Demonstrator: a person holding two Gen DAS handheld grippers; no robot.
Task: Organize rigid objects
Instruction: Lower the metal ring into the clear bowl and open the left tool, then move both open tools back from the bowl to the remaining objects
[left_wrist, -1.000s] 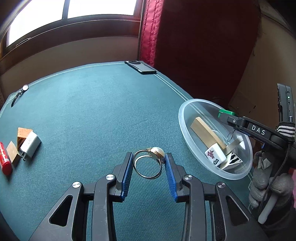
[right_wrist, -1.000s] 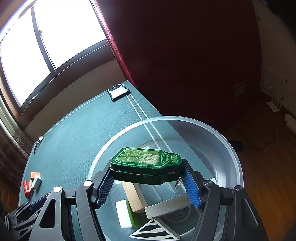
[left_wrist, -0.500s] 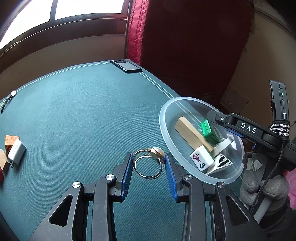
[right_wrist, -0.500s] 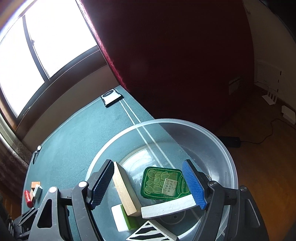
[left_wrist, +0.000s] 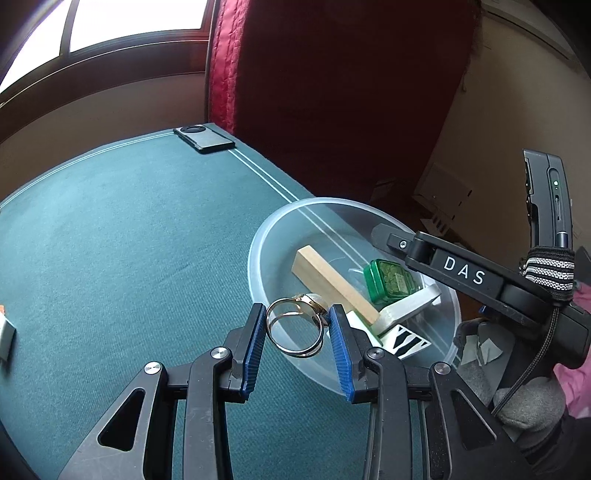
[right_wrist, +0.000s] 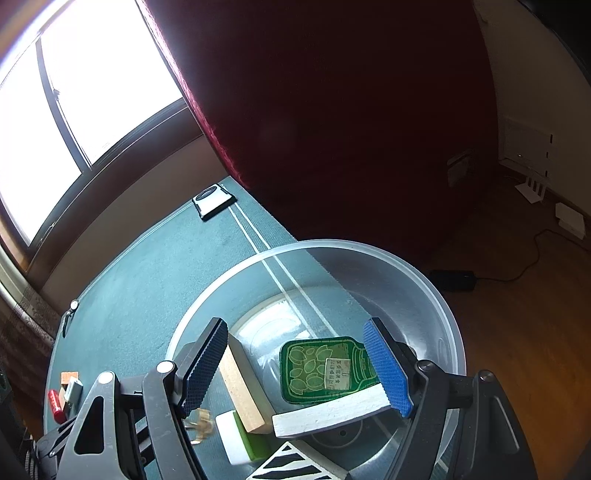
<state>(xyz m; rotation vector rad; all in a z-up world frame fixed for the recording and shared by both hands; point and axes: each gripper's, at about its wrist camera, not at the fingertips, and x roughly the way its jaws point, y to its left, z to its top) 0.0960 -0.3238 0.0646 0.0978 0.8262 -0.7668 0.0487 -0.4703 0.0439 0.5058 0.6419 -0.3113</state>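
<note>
Clear plastic formed the bowl (right_wrist: 436, 295) at the right edge of the green table (left_wrist: 110, 240). Inside lay a wooden block (left_wrist: 332, 284), a green tin (right_wrist: 321, 369), a white bar (right_wrist: 332, 410), a white-and-green tile (right_wrist: 240, 435) and a zebra-striped piece (left_wrist: 406, 339). Left tongs (left_wrist: 297, 328) were clamped on a metal key ring (left_wrist: 295, 332), held over the bowl's near-left rim. Right tongs (right_wrist: 295, 369) stood apart above the tin, gripping nothing.
</note>
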